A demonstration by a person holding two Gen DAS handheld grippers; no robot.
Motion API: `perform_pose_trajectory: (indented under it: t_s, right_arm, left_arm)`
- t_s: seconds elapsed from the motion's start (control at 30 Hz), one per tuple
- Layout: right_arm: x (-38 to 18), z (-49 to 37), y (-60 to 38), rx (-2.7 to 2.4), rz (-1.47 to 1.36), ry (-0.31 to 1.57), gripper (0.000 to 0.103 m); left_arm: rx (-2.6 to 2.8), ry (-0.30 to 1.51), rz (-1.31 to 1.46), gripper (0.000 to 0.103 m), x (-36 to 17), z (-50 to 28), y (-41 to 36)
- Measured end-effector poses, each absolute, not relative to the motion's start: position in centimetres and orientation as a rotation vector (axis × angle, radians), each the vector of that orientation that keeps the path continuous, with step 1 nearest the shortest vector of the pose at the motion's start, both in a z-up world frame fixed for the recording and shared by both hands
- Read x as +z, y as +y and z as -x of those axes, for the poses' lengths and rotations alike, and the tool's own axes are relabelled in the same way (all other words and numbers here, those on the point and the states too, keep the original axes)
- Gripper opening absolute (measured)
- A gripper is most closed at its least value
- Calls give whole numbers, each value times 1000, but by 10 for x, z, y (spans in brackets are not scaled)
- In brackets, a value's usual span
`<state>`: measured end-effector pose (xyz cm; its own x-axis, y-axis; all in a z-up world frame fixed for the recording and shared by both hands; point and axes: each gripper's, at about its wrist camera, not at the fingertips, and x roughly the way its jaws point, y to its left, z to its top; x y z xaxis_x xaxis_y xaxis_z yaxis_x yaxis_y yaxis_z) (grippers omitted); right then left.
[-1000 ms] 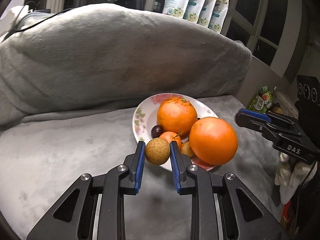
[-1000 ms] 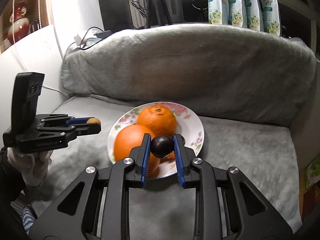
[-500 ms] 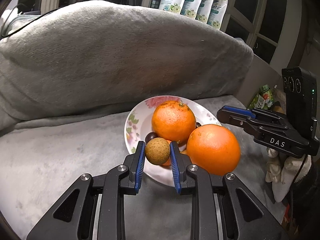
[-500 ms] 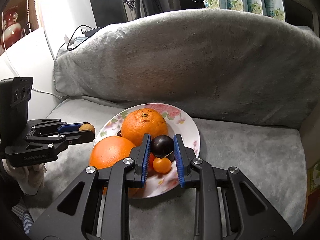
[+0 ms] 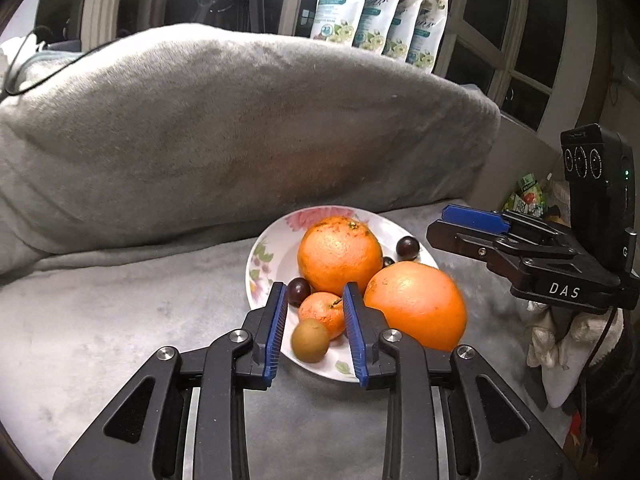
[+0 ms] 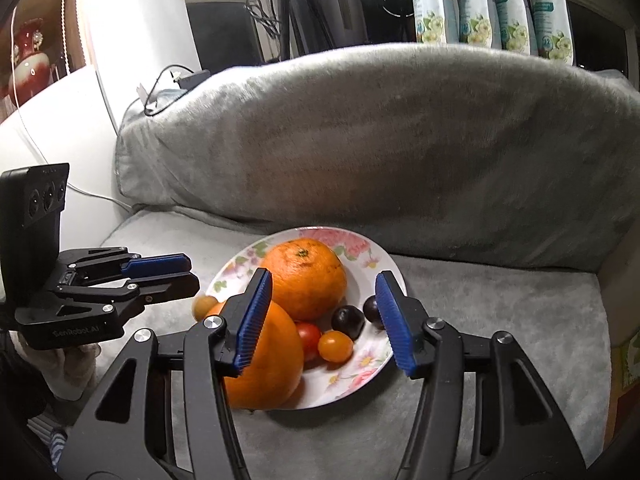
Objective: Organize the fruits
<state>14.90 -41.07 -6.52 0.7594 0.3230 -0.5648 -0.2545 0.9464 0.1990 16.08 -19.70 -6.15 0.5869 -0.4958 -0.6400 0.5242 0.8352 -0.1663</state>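
Observation:
A floral white plate (image 5: pixel 272 256) sits on the grey sofa seat and holds two big oranges (image 5: pixel 338 254) (image 5: pixel 416 304), a small tangerine (image 5: pixel 322 314), dark plums (image 5: pixel 407 247) and a brown round fruit (image 5: pixel 310 340). My left gripper (image 5: pixel 316 328) is open just above the plate's near rim, with the brown fruit lying loose between its fingers. My right gripper (image 6: pixel 324 316) is open wide over the plate (image 6: pixel 372 256); a dark plum (image 6: pixel 349 322) lies below it beside a small orange fruit (image 6: pixel 335 346) and a red one (image 6: pixel 309 336).
A large grey cushion (image 5: pixel 240 128) forms the backrest right behind the plate. Printed pouches (image 5: pixel 380 20) hang at the window behind. The right gripper (image 5: pixel 472 226) shows at the right of the left wrist view; the left gripper (image 6: pixel 160 276) shows at the left of the right wrist view.
Both grippers have opened. The left let the brown fruit drop onto the plate's near side; the right let the dark plum drop onto the plate.

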Motion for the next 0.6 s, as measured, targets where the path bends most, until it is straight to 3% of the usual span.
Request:
perform_pose_trajectory:
  t_s: [0.1, 0.2, 0.37, 0.47, 0.6]
  right_arm:
    - [-59, -139, -411, 316, -126, 618, 57]
    - [-52, -129, -408, 316, -133, 603, 62]
    - [-43, -104, -406, 299, -141, 574, 70]
    - [-40, -90, -405, 279, -142, 567, 77]
    - [-36, -72, -401, 252, -118, 551, 83]
  left_arm:
    - [-590, 714, -42, 27, -56, -154, -195]
    - [-583, 694, -30, 45, -49, -145, -192]
    - [-571, 663, -22, 49, -40, -129, -186]
    - [-563, 649, -14, 62, -35, -121, -181]
    - [-552, 628, -12, 66, -30, -108, -175]
